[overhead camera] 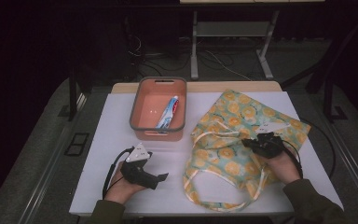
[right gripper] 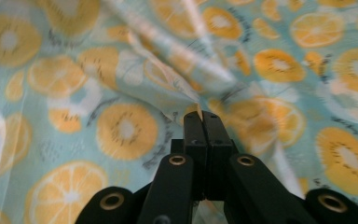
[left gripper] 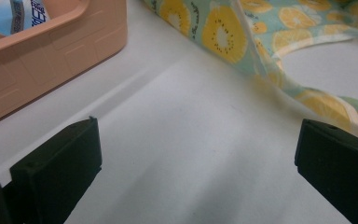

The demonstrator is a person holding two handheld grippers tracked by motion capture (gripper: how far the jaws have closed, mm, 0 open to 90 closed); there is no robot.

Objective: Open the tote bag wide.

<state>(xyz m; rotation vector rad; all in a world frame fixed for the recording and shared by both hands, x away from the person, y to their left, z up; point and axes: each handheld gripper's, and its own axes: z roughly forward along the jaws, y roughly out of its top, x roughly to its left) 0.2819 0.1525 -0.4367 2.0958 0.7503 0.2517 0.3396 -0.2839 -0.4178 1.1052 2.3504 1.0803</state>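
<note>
— Bag (overhead camera: 233,140) first: where does it lie?

— Spread on the right half of the white table (overhead camera: 107,140), a light green cloth bag printed with orange fruit slices, its pale handles (overhead camera: 223,198) looping toward the near edge.

— And the right gripper (overhead camera: 248,143)?

— It rests on top of the bag, held in the person's right hand (overhead camera: 284,165), pointing left across the cloth. In the right gripper view its jaws are pressed together, and a thin fold of the bag's cloth (right gripper: 198,108) seems to rise from between the tips; the blur there makes me a little unsure how much cloth is caught.

— The left gripper (overhead camera: 163,177)?

— Low over bare table, near the front edge, in the left hand (overhead camera: 121,186). Its jaws stand wide apart with nothing between them. In the left gripper view the bag lies ahead and to the right of the jaws, well clear of them, and the table surface runs between.

— Anything else on the table?

— A salmon-pink bin (overhead camera: 144,126) with a grey rim, at the back left of the bag, just beside it. A toothpaste tube (overhead camera: 168,112) lies inside, along the right wall. The bin's near corner also shows at the upper left of the left gripper view, apart from that gripper's jaws.
</note>
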